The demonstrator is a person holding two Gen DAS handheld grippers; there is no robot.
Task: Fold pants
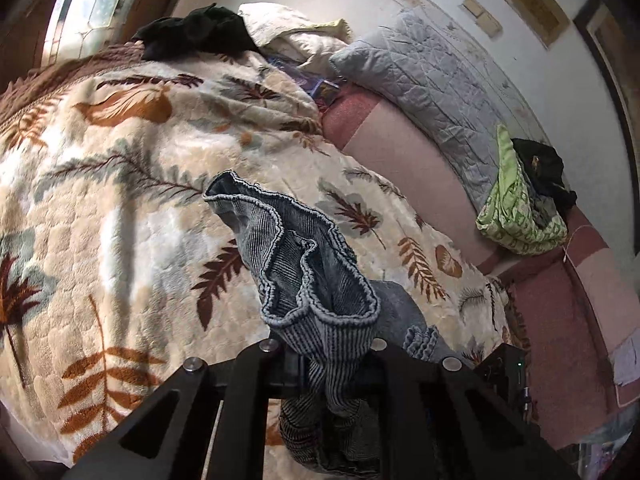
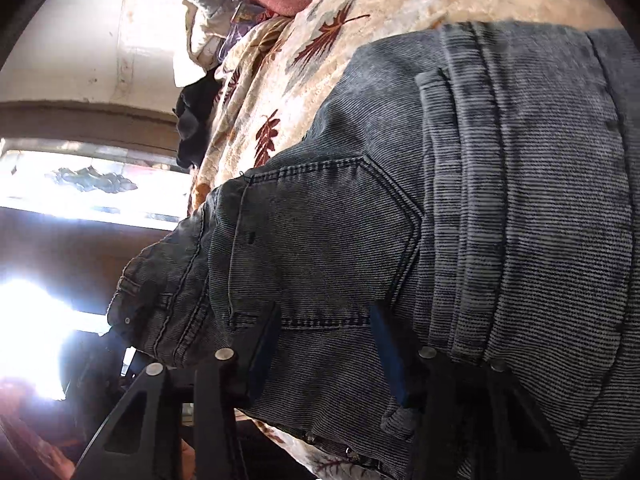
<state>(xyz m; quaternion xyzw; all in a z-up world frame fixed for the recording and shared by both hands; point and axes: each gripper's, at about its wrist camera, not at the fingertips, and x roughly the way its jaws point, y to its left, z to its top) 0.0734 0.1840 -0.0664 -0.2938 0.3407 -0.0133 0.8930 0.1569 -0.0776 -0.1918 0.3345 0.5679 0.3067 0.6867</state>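
The pants are grey-blue striped denim jeans. In the left wrist view my left gripper (image 1: 326, 360) is shut on a bunched pant-leg hem (image 1: 304, 264), which stands up above the fingers over the blanket. In the right wrist view the waist and back-pocket part of the jeans (image 2: 440, 220) lies on the blanket. My right gripper (image 2: 326, 328) is open, its two fingers apart with the pocket area between them; one finger (image 2: 264, 344) lies on the fabric.
A fluffy leaf-patterned blanket (image 1: 120, 200) covers the bed. At its far side are a grey quilted pillow (image 1: 432, 80), black clothes (image 1: 196, 30), a pink sheet (image 1: 400, 148) and a green bag (image 1: 516, 208). A bright window (image 2: 80, 184) shows in the right wrist view.
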